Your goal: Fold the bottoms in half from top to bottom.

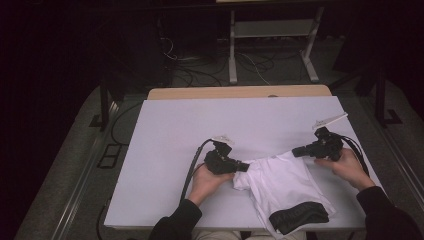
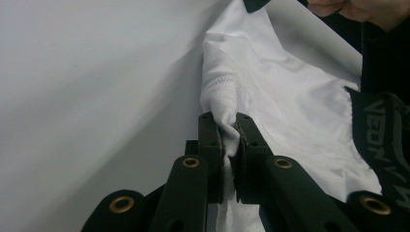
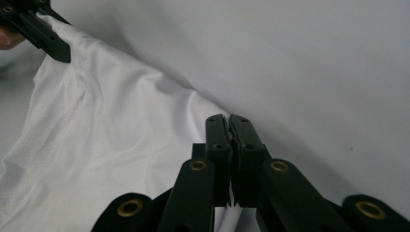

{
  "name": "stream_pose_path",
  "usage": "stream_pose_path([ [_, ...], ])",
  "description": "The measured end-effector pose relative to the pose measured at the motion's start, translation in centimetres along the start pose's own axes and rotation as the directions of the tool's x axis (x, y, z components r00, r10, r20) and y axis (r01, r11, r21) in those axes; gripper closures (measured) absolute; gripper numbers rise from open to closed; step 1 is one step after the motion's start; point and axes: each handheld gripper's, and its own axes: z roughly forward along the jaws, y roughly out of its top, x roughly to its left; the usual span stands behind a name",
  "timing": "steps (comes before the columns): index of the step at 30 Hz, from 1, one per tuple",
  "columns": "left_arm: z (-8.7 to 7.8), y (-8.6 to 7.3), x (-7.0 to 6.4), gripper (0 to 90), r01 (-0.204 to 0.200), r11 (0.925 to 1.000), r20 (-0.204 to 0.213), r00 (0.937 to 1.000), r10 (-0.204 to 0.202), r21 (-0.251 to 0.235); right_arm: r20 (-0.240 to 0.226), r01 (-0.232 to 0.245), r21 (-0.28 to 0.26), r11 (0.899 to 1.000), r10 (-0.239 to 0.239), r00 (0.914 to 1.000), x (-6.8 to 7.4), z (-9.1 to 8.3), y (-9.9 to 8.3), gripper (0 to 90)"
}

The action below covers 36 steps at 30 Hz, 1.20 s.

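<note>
White shorts lie on the tabletop near its front edge, right of the middle, and both claws have hold of them. The black waistband sits at the very front edge, lettering on it, too blurred in the high view to read. The white cloth fans back from that band toward the middle of the tabletop, creased and a little bunched.

Left claw is at the cloth's left corner, and in the left gripper view its jaws are pressed together on a rolled-up wad of hem, fabric bulging out above the tips. The stitched edge shows just past the pinch. The waistband runs down the right side of that view, grey letters on black.

Right claw is at the far right corner of the shorts, toward the right edge of the tabletop. In the right gripper view its jaws are closed tight, the white cloth running right up to them and under them, so it is pinching the fabric's edge. Across that view, top left, the other claw grips its own corner, and the cloth stretches between the two with a long fold.

Hands behind each gripper, dark sleeves coming in from the front edge. Cables trail from both grippers. Beyond the far edge, a strip of wood, then a dark floor with cables and a metal stand.
</note>
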Motion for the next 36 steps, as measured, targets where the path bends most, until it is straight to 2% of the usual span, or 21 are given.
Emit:
stream_pose_path([
  [7,-1.1,0.0,0.7,82.1,0.002,1.0,-0.025,0.9997,-0.002,0.004,-0.016,0.005,-0.021,1.0,-0.005,0.9999,0.4,0.6,1.0,85.8],
  [15,-2.1,0.3,1.4,82.1,-0.014,0.9989,-0.046,0.9988,0.016,0.044,-0.016,0.004,-0.039,0.999,-0.005,0.9999,0.8,1.5,1.8,85.8],
  [25,-3.7,0.6,2.9,82.1,-0.006,0.9995,-0.072,0.9974,0.008,0.031,-0.017,0.014,-0.055,0.998,-0.015,0.9997,1.6,2.4,3.4,85.8],
  [36,-5.0,1.4,4.5,82.1,-0.008,0.9991,-0.098,0.9951,0.012,0.043,0.014,0.02,-0.068,0.997,-0.02,0.9997,2.1,3.4,4.8,85.8],
])
